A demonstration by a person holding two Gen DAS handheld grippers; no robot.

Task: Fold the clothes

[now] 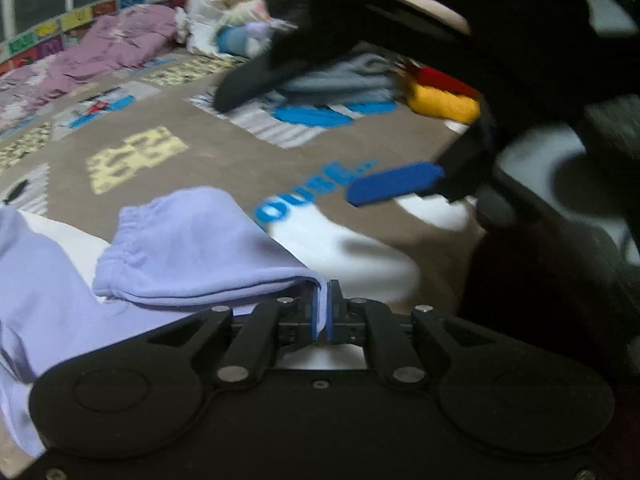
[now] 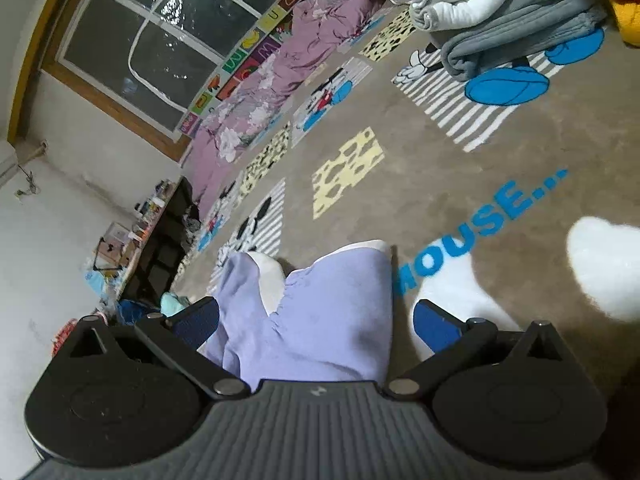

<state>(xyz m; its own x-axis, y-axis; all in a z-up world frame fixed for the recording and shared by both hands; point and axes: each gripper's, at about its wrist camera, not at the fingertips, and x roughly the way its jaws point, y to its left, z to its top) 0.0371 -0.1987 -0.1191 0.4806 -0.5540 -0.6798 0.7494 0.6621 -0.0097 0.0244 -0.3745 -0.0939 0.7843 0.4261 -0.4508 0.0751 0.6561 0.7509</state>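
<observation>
While the left gripper [image 1: 322, 300] pinches a folded edge of the lavender garment [image 1: 192, 248], the right gripper [image 2: 316, 320] hangs spread above its elastic cuff [image 2: 340, 276]. Beyond lies bare patterned carpet [image 2: 400, 200], then folded blankets [image 2: 512, 20].

Left gripper [image 1: 322, 307] pinching lavender garment [image 1: 192, 248] edge, right gripper [image 1: 332, 120] blurred above patterned rug [image 1: 224, 168]

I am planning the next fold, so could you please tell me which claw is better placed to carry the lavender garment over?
Probably the left claw: it is shut on the lavender garment at its edge. The right claw is open, merely straddling the fabric.
</observation>
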